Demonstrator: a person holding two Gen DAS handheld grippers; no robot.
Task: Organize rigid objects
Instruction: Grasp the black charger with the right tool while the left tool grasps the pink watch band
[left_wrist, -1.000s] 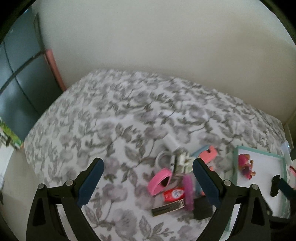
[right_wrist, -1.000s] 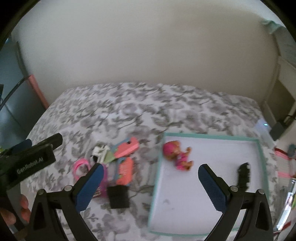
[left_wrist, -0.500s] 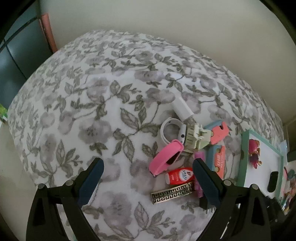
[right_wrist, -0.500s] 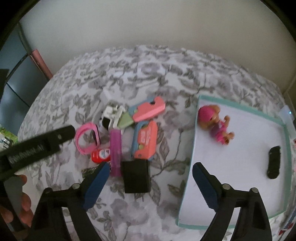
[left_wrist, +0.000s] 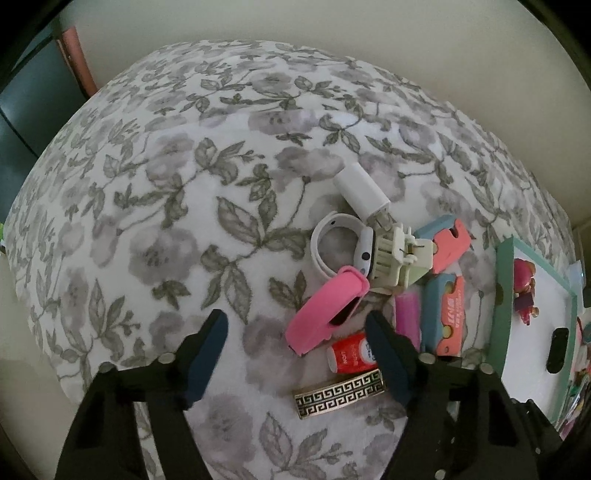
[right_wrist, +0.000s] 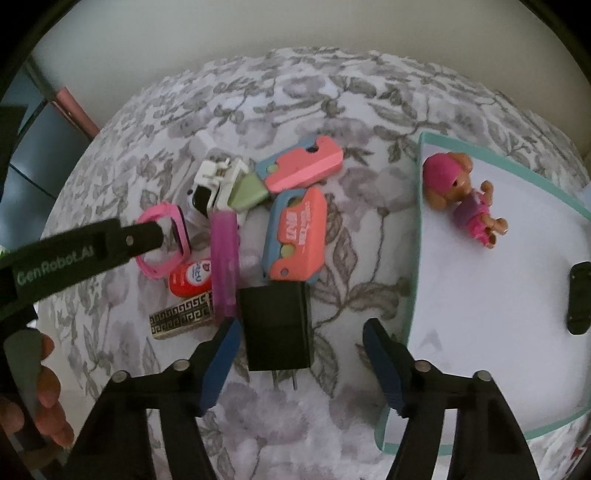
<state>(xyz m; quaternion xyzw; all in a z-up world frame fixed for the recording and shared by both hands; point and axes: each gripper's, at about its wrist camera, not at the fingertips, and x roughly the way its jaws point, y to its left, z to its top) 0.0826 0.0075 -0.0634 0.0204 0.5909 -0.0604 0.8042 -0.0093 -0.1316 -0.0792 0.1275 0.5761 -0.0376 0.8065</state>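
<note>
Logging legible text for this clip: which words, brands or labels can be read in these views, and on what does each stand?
"GenRobot.AI": on the left hand-held gripper, along its finger as the right wrist view shows it.
Red tube: white and blue label, too blurred to read.
Coral and blue case: white print, too blurred to read.
Gold bar: a key pattern only, no words.

Both cameras sit on the grippers and look steeply down, from near, onto a bed with a flowered cover (left_wrist: 155, 206). The left wrist view faces the left part of the pile of small objects (left_wrist: 373, 280), with the tray (left_wrist: 503, 295) only at its right edge. The right wrist view looks further right; both share this pile (right_wrist: 243, 229) and the tray (right_wrist: 415, 258).
</note>
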